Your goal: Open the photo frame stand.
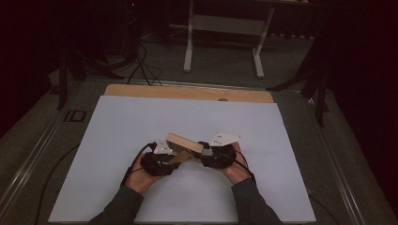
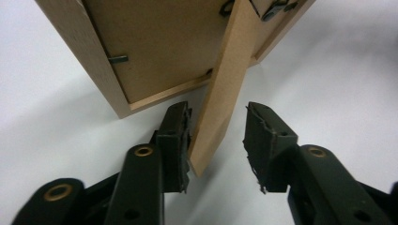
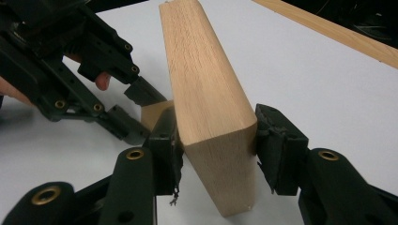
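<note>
A wooden picture frame (image 1: 185,142) stands tilted near the middle of the white board (image 1: 141,117), between both hands. In the right gripper view my right gripper (image 3: 216,140) is shut on the frame's thick wooden edge (image 3: 206,93), one jaw on each face. In the left gripper view the frame's back panel (image 2: 155,51) faces me and its thin support leg (image 2: 220,93) hangs down between the jaws of my left gripper (image 2: 218,140). That gripper is open: one jaw touches the leg and the other stands clear of it. The left gripper (image 3: 136,108) also shows behind the frame.
The white board lies on a wooden tabletop whose bare strip (image 1: 187,92) shows at the far edge. Beyond it, on the dark floor, stand a desk's white legs (image 1: 223,42) and some cables (image 1: 143,65). Bare board surrounds the hands on all sides.
</note>
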### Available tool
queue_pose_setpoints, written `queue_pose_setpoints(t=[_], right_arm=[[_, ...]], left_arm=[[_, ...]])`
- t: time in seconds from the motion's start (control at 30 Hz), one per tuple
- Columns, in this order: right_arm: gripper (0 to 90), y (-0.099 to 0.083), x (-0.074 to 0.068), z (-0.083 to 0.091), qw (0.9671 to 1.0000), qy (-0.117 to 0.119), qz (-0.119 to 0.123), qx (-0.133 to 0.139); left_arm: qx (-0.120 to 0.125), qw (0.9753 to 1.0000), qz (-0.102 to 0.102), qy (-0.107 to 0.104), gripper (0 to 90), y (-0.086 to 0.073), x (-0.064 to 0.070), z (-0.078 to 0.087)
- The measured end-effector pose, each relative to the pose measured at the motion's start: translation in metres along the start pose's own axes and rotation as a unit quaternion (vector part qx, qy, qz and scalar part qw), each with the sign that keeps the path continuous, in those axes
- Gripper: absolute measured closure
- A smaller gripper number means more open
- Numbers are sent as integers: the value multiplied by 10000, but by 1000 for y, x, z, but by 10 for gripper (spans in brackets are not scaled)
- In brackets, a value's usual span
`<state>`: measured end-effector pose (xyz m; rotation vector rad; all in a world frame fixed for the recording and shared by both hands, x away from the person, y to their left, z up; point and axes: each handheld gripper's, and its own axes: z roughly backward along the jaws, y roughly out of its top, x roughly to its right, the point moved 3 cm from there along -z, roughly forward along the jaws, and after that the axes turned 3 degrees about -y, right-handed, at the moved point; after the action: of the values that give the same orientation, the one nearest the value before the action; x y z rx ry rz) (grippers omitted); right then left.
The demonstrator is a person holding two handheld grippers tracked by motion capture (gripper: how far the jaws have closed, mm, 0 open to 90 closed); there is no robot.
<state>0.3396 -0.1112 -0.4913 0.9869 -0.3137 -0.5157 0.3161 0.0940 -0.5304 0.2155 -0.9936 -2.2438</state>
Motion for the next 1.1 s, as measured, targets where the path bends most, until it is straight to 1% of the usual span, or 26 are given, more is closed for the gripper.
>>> queue_pose_setpoints(t=[0.2,0.33,0.4,0.73,0.93,1.1], right_arm=[[532,0,-4,1,9999,-16,100,-39],[519,-1,-8,1,9999,8,136,-75],[511,-1,-11,1,9998,19,191,-102],[494,-2,-16,0,9996,75,226,-150],[466,-3,-19,-1,9994,193,225,-201],[461,-3,-19,-1,9994,217,196,-208]], left_arm=[[72,10000,9,-37,665,1,1,2],[2,10000,-50,-10,677,0,2,1],[-22,10000,-65,-6,681,-1,3,1],[-70,10000,-58,-8,676,-3,3,1],[-110,9999,-40,-39,657,-6,5,1],[-106,9999,-40,-66,635,-6,5,1]])
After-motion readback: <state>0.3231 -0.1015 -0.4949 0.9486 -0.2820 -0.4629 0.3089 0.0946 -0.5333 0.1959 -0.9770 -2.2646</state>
